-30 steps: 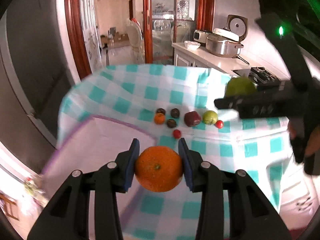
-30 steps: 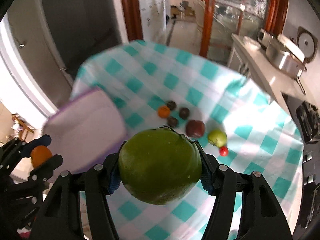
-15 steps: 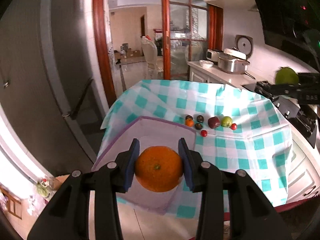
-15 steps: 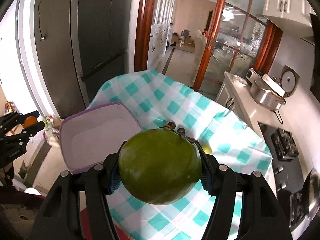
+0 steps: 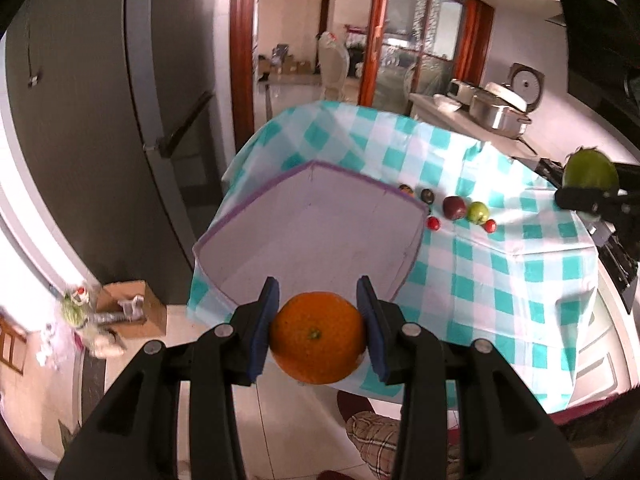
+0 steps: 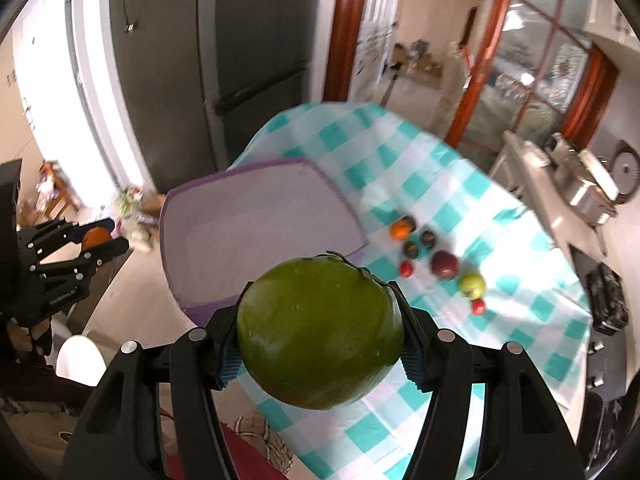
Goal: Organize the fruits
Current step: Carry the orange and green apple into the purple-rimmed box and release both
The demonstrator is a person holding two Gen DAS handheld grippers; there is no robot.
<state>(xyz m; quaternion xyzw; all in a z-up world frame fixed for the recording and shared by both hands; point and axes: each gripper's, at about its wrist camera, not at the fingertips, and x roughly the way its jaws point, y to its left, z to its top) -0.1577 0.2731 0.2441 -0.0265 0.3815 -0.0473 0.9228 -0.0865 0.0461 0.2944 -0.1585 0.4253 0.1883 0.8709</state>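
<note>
Left tongs point(image 5: 318, 334) clench an orange point(image 5: 318, 338), right tongs point(image 6: 320, 336) grip a green fruit point(image 6: 320, 334); side lettering too small to read.

Left gripper point(image 5: 318, 332): black, with blue pads point(image 5: 266, 334).
Orange point(image 5: 318, 338): bright orange, greenish stem dot, between those pads.
Right gripper point(image 6: 320, 340): black, with blue ribbed pads point(image 6: 412, 360).
Large fruit point(image 6: 320, 332): dull green, faintly speckled, between its pads.
Tablecloth point(image 5: 500, 272): white with teal checks, ahead of both grippers.
Tray point(image 5: 320, 236): pale lilac-grey with purple rim, just beyond the orange.
Small fruits point(image 6: 444, 264): dark maroon, yellow-green, red, orange and near-black, beyond the green fruit.
</note>
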